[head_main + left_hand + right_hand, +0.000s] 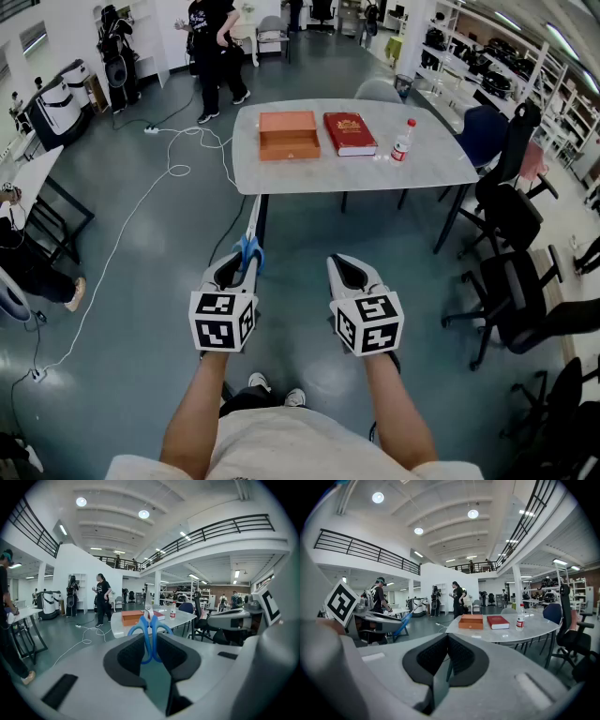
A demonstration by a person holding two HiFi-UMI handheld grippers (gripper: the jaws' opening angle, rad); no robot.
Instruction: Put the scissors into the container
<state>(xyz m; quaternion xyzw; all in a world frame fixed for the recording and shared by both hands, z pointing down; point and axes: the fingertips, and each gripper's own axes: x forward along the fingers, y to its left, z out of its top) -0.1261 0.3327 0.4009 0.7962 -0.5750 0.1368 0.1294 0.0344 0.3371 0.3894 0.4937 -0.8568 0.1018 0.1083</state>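
Note:
Blue-handled scissors (pixel 250 246) are clamped by the handles in my left gripper (pixel 242 269), which is shut on them, blades pointing ahead toward the table. In the left gripper view the scissors (pixel 150 629) stand upright between the pads of the left gripper (pixel 150 645). The container, an open orange box (pixel 289 134), lies on the grey table (pixel 422 171), well ahead of both grippers. My right gripper (pixel 343 271) is held beside the left one, shut and empty; the right gripper view shows the right gripper (pixel 447 654) with its pads together and the orange box (pixel 470 621) beyond.
A red book (pixel 349 132) and a plastic bottle (pixel 402 141) sit right of the box. Black office chairs (pixel 511 281) crowd the right side. A white cable (pixel 141 202) trails across the floor at left. A person (pixel 217 56) stands beyond the table.

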